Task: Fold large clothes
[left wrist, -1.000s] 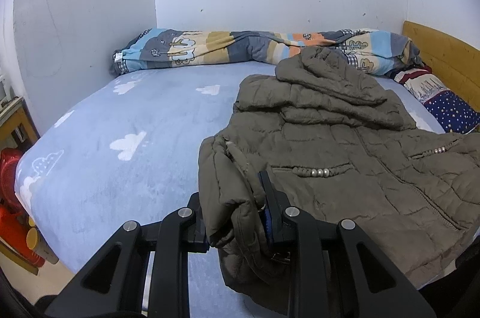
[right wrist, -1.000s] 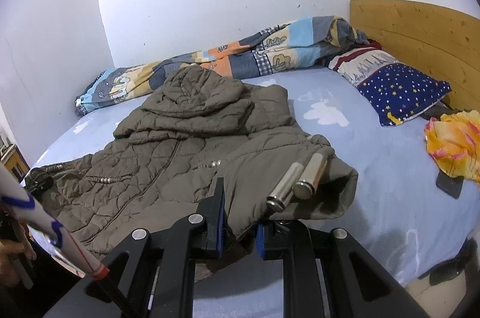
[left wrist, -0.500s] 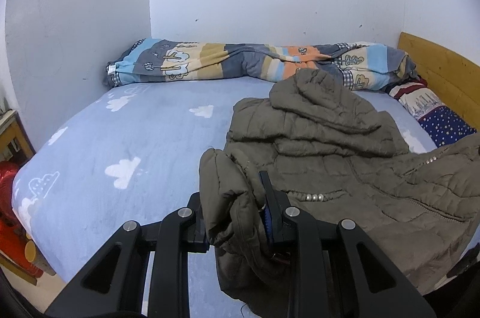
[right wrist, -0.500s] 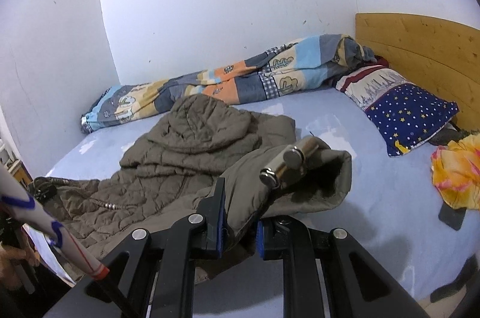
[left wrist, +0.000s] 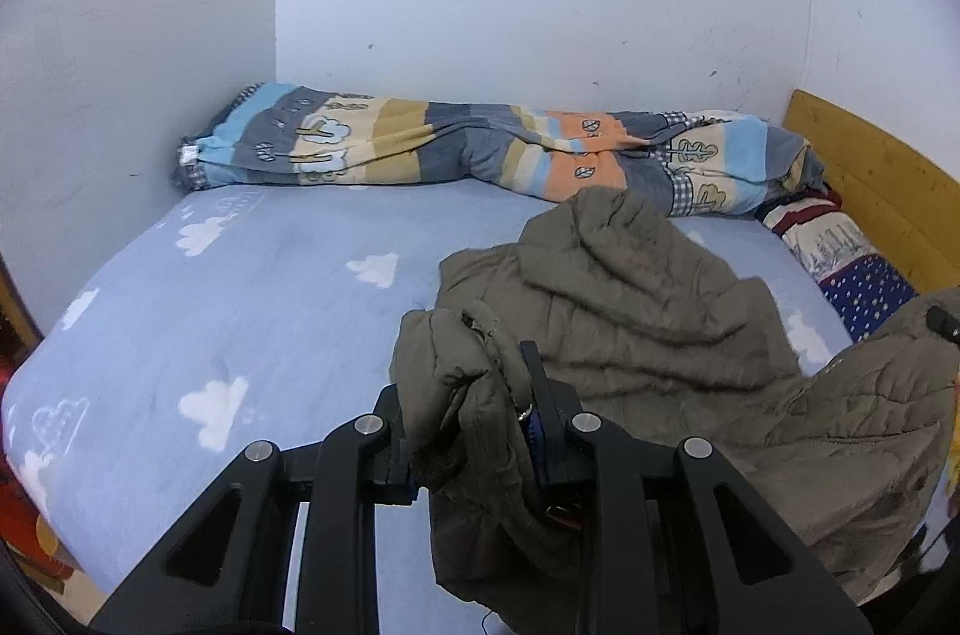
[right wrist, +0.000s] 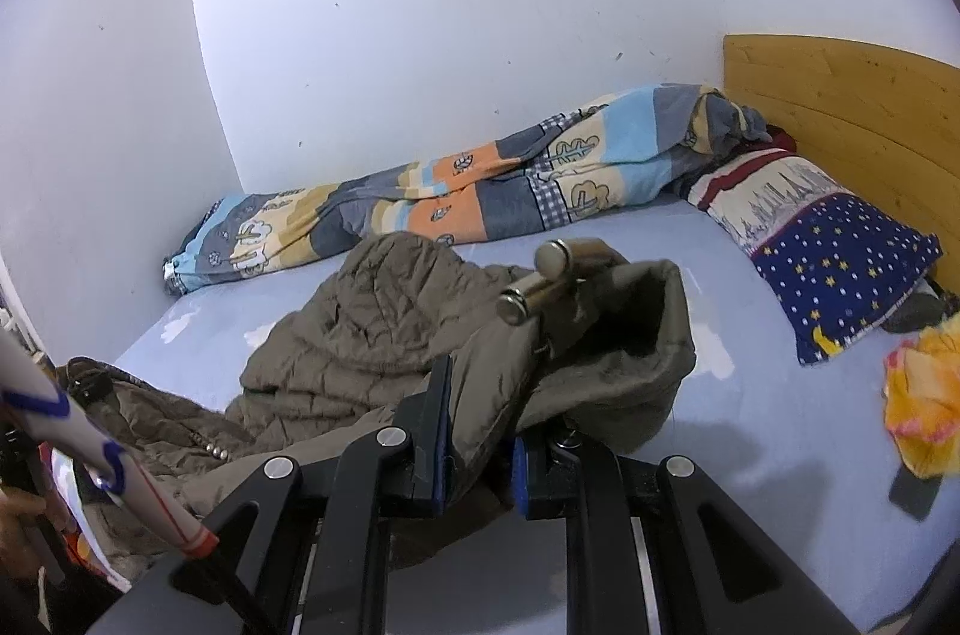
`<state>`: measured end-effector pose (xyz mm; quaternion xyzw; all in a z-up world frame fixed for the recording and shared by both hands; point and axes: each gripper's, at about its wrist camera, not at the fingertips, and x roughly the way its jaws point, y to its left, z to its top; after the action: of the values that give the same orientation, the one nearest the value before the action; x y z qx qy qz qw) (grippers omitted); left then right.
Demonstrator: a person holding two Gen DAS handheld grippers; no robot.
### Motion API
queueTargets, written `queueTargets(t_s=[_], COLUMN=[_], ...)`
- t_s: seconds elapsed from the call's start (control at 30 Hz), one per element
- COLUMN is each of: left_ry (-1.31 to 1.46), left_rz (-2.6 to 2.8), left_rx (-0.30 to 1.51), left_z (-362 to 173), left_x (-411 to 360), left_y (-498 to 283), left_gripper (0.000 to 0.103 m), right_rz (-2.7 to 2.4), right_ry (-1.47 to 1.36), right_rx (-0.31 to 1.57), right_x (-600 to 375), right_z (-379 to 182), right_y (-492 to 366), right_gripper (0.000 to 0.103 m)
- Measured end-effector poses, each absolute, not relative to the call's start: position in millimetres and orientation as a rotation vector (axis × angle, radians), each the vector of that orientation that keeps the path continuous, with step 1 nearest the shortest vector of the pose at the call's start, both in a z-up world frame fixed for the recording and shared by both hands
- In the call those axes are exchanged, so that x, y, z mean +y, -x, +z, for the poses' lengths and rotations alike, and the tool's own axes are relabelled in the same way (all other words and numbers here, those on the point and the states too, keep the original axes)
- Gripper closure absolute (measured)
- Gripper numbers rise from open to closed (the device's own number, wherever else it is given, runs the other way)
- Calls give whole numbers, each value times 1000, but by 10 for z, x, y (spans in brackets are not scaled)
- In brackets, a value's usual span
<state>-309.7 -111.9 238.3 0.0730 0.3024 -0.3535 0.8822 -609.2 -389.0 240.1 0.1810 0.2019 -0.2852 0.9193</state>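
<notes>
Presently noted: olive jacket (left wrist: pixel 630 311) on bed (left wrist: pixel 252 311), hood far, hem near, long axis near-to-far. Left tool (left wrist: pixel 474 425) and right tool (right wrist: pixel 480 431) each clamped on a near corner.

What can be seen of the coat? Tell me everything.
The coat is olive-brown, quilted and puffy, with a hood and small silvery beads. Its hood end lies crumpled on the blue bed; its near edge is lifted. The left hand-held gripper is shut on one bunched corner, the right hand-held gripper on another beside an open cuff, where two metal cylinders stick up.
</notes>
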Motion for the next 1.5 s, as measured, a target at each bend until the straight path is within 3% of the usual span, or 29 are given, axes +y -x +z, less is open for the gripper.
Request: queueTargets(t_s=[0.43, 0.7, 0.77, 1.03, 1.23, 1.33, 1.4, 1.5], left_ry=[-128, -110, -135, -165, -170, -183, -198, -193], left_rz=[-767, -782, -742, -697, -744, -782, -800, -855], left_rx=[732, 823, 791, 758, 733, 703, 689, 674], left_z=[2523, 2166, 2120, 1971, 1997, 2069, 2125, 2221], left_x=[-2406, -2873, -2887, -2857, -2938, -3023, -3101, -3204], left_y=[1875, 1086, 970, 747, 947, 1137, 1267, 1465], left_gripper=[71, 54, 44, 42, 42, 42, 42, 42], right_rz=[-587, -645, -650, -681, -611, -575, -566, -593], right_ry=[-462, -560, -579, -686, -864, -894, -914, -924], right_rx=[461, 566, 598, 693, 703, 652, 605, 544], right_x=[-5166, -6062, -6220, -6623, -6887, -6887, -6923, -6976], right_z=[2451, 1868, 1703, 1115, 1002, 1143, 1259, 1472], right_y=[4979, 4289, 4135, 3648, 3670, 3806, 3927, 4150], right_gripper=[87, 86, 86, 86, 75, 61, 46, 43])
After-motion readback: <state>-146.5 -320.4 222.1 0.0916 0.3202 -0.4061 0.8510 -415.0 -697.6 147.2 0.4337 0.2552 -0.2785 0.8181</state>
